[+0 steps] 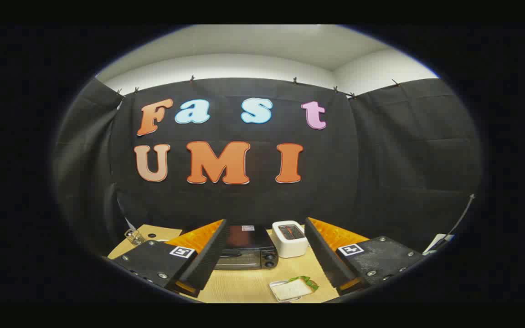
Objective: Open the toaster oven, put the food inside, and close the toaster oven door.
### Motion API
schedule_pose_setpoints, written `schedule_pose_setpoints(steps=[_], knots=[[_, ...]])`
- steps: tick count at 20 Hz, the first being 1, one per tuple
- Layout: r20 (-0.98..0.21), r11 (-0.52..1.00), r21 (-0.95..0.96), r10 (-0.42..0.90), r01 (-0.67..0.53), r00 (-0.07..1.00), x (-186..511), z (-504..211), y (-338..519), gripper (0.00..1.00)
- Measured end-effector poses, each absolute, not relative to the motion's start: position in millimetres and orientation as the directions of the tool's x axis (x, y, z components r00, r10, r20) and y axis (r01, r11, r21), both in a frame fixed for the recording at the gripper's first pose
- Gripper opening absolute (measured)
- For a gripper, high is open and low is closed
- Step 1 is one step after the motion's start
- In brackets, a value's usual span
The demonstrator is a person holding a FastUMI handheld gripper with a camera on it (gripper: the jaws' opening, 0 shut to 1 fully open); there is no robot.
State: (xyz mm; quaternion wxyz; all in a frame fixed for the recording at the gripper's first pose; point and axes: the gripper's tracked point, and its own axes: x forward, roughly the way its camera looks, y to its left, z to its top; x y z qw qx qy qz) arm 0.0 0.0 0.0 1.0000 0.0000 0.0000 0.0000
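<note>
Two fingers of my claw point(262, 262) gape empty, lower centre. Beyond, toaster oven point(245, 249), rigid, door shut. Sandwich point(295, 288) on tray: soft, light; grip gently by its sides.

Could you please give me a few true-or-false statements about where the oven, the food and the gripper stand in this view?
1. The black toaster oven with two round knobs has its door shut. True.
2. The gripper is shut on the sandwich. False: its jaws stand wide open with nothing between them but the table and the things beyond.
3. The sandwich with green lettuce lies on a small metal tray on the light wooden table, nearer the gripper than the oven. True.
4. The white pop-up toaster stands on top of the oven. False: it stands on the table beside the oven.
5. The sandwich is already inside the oven. False: it lies outside on its tray.
</note>
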Motion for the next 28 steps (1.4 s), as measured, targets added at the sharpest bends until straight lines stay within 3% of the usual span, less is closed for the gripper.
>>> schedule_pose_setpoints(steps=[18,28], knots=[[0.031,0.996,0.0,0.088,-0.088,0.996,0.3,15.5,43.8,0.98],[-0.009,0.982,0.002,0.19,-0.19,0.982,36.0,-22.5,112.5,0.98]])
